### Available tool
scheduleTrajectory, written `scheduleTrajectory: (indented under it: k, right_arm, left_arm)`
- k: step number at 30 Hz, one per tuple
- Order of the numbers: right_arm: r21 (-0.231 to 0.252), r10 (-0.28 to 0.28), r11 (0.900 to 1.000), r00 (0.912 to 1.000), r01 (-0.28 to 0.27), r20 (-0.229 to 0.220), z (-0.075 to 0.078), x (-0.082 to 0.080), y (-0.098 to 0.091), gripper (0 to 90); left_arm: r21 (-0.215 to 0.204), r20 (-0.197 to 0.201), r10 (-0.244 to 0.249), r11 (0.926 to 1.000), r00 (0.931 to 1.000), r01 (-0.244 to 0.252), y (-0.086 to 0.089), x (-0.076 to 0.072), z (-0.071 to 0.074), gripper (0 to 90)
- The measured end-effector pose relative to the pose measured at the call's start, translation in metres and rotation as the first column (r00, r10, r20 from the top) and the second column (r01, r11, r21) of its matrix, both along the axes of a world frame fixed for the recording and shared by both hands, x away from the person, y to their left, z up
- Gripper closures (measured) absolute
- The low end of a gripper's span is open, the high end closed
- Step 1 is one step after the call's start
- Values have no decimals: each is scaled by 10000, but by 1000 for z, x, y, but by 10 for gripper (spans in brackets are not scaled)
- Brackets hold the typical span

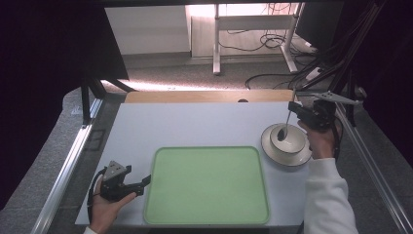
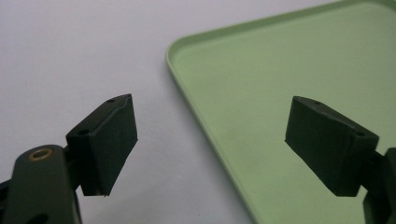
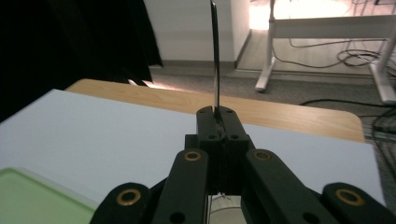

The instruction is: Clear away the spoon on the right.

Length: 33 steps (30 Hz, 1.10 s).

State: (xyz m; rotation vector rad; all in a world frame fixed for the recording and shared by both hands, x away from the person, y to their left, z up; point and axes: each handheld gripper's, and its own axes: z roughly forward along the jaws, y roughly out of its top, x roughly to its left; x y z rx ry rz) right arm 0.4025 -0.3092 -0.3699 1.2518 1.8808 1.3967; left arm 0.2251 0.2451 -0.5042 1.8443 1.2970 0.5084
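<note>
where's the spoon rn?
High view, right side: the spoon is clamped in the right gripper, its bowl end dipping into the white bowl beside the green tray.

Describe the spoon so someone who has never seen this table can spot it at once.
Start at the green tray in the middle of the white table, then look to its right for the white bowl. The spoon stands with its dark scoop in that bowl, its thin handle pinched in the right gripper; it is the only utensil there.

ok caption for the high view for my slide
Right gripper lifts a spoon from the white bowl; left gripper waits open beside the green tray.
</note>
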Motion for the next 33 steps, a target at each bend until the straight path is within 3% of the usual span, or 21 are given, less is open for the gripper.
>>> scheduleTrajectory:
  k: [5, 15, 22, 33]
  right_arm:
    - [1115, 571, 9922, 9983, -559, -73, 4, -2, 0, 900]
    - [1281, 742, 9893, 9968, -699, -291, 1, -1, 4, 900]
    - [1808, 1113, 9782, 9930, -1025, -393, -1, -4, 10, 900]
    - [1753, 1573, 9742, 9845, -1419, -770, -7, -20, 30, 900]
  left_arm:
    - [5, -10, -4, 10000, 10000, 4, 0, 0, 0, 165]
    - [3, -29, 9, 10000, 10000, -9, 1, 0, 0, 165]
    - [3, -34, 21, 10000, 10000, -21, 1, 0, 0, 165]
    - [-25, -31, 72, 10000, 10000, -72, 2, 0, 0, 165]
